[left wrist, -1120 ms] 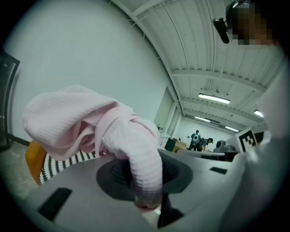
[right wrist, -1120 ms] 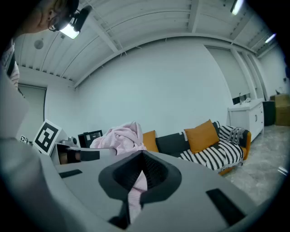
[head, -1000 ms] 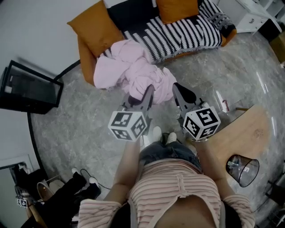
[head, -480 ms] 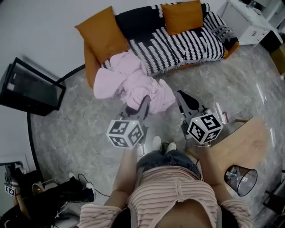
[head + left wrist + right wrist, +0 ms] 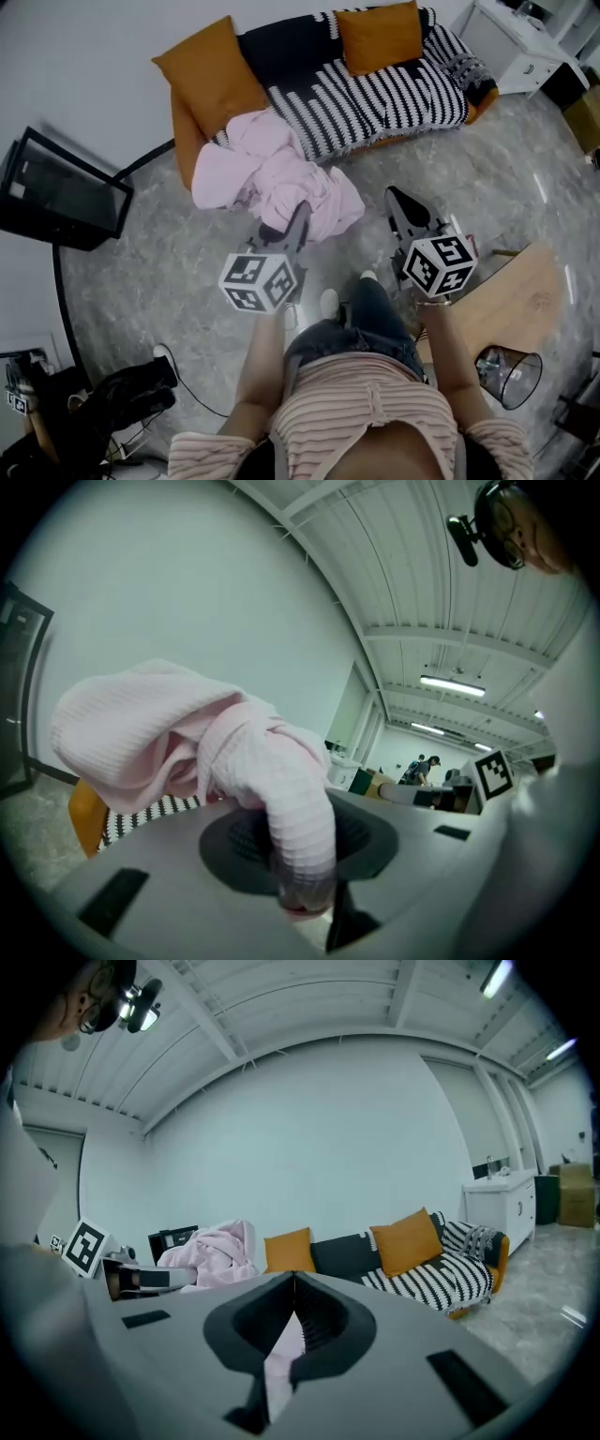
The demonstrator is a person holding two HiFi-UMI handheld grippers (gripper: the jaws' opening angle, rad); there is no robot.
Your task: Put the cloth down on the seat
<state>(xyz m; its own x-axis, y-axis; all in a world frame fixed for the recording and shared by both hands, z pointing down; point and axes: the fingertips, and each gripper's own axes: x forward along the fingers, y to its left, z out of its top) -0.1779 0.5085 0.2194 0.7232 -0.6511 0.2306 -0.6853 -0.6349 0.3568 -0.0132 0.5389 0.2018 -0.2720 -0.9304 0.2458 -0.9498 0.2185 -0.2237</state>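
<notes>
Your left gripper (image 5: 300, 211) is clamped on the pink cloth (image 5: 272, 173): in the left gripper view a ribbed fold runs down between its jaws and is pinched there, while the rest balloons up and to the left. Seen from the head view, the cloth hangs bunched from that gripper in front of the left end of the sofa (image 5: 394, 89), its far edge overlapping the orange cushion (image 5: 211, 70) at that end. Whether it touches the sofa you cannot tell from here; it is not lying on the striped seat. Your right gripper (image 5: 398, 197) is held just beside the cloth, to its right and apart from it, with its jaws together at the tips and nothing between them. It points toward the sofa, with the second orange cushion (image 5: 408, 1241) ahead of it.
</notes>
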